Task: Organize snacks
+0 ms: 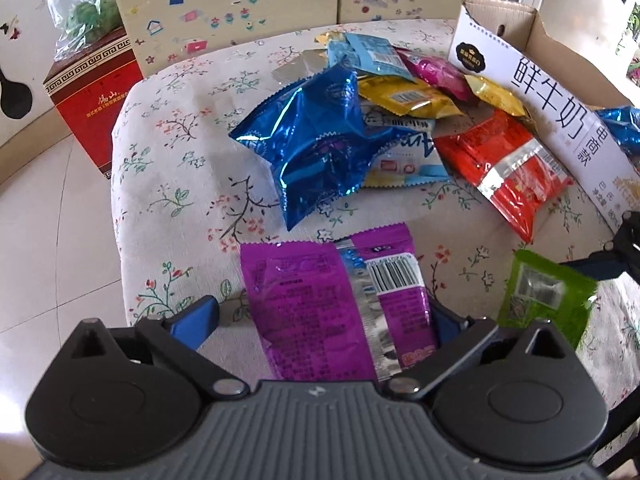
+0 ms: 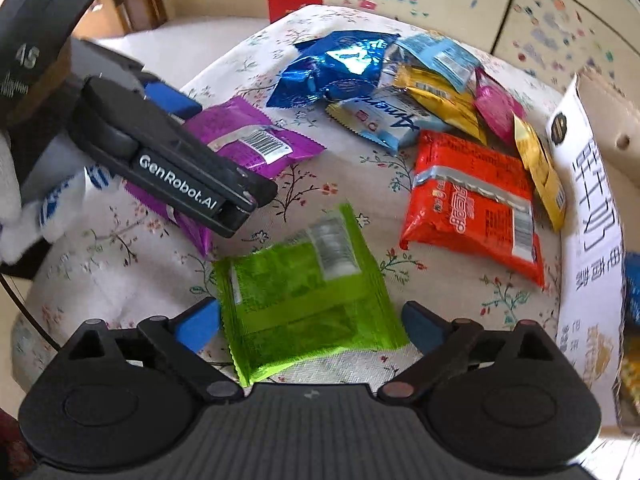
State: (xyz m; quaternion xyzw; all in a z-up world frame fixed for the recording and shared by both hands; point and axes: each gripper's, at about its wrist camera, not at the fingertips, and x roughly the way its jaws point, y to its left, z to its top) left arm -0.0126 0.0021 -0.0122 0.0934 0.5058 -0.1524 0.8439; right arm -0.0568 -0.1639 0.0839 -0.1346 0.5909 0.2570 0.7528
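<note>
The left gripper (image 1: pixel 320 316) fills the bottom of its own view with its jaws spread wide; the shiny purple foil snack packet (image 1: pixel 320 304) lies flat on the floral tablecloth (image 1: pixel 168 184) between the blue pads, barcode side up. The pad on the left stands clear of the packet, while the one on the right is mostly hidden behind the packet's edge, so contact there cannot be told.

In the right wrist view the right gripper (image 2: pixel 312 322) is likewise released, its blue pads either side of a bright green foil snack packet (image 2: pixel 304 296) lying in the lower middle of the frame, with cloth showing between each pad and the wrapper.

The remaining snacks sit in a loose heap in the upper middle of both views. A crinkled dark blue foil bag (image 1: pixel 308 140) lies on top of a white and pale blue packet (image 1: pixel 404 156). Behind them are a yellow packet (image 1: pixel 408 100), a light blue packet (image 1: pixel 368 56), a pink packet (image 1: pixel 436 72) and a gold packet (image 1: pixel 500 100). A flat red packet with a silver seam (image 1: pixel 508 164) lies to the right of the heap, just beside the open cardboard box with black lettering on its white side (image 1: pixel 560 120) at the right edge.

Another blue bag (image 1: pixel 624 128) shows inside the box. A red carton (image 1: pixel 92 96) stands at upper left.
</note>
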